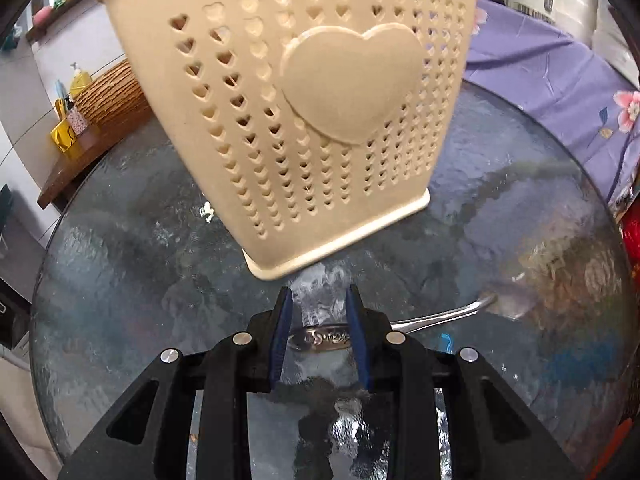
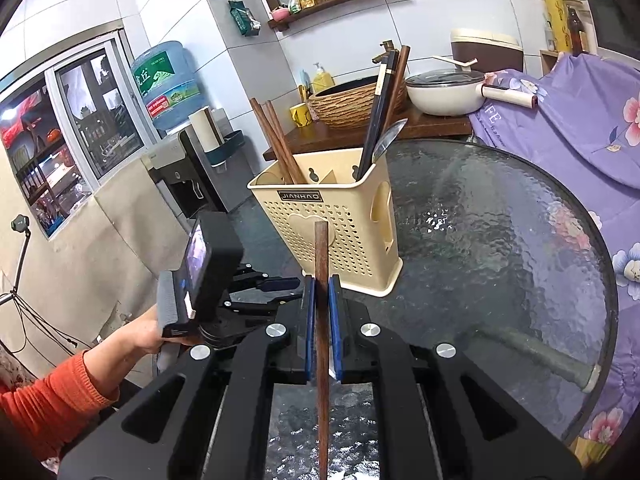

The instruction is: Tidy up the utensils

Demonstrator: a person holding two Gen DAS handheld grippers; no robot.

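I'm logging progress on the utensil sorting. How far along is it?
Done: chopsticks and a spoon already stand in the beige holder. In hand: the right gripper clamps a brown chopstick. Left: a metal spoon lies on the glass table between the open fingers of the left gripper.

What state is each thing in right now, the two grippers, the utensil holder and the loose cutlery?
Left gripper: open, straddling the metal utensil lying flat on the glass table.
Right gripper: shut on the brown chopstick.
Beige holder: upright, chopsticks and a spoon standing inside.
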